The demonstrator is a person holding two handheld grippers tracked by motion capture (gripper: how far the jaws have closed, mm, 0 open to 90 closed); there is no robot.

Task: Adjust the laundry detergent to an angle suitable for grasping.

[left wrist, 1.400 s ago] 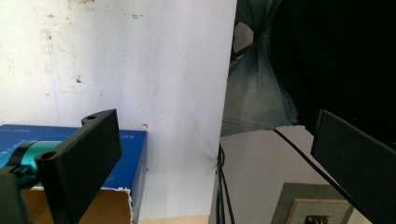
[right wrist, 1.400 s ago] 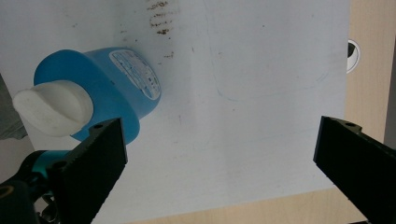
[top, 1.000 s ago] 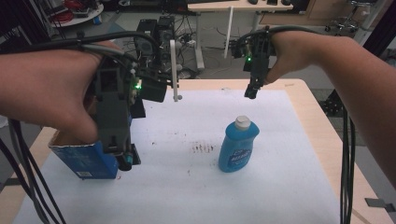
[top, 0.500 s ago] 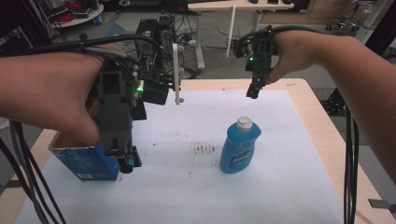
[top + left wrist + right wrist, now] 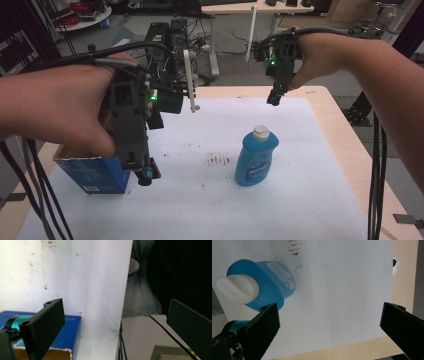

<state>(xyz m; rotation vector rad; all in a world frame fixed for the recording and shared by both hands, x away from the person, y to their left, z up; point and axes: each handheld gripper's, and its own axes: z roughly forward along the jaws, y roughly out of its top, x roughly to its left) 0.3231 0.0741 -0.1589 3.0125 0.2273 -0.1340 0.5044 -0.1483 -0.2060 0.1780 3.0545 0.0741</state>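
Two grippers hang above the worktop (image 5: 330,125), both with jaws spread wide and nothing between them. The left gripper (image 5: 142,175) is low at the near left, just beside the open-topped blue box (image 5: 92,172), whose cardboard rim lies under its left jaw in the left gripper view. The right gripper (image 5: 274,98) is raised over the far edge of the white sheet (image 5: 200,200), well apart from the upright blue bottle (image 5: 256,157) with its white cap (image 5: 260,132). Dark smudges (image 5: 216,160) mark the sheet between box and bottle. Nothing stands between either gripper and the bottle.
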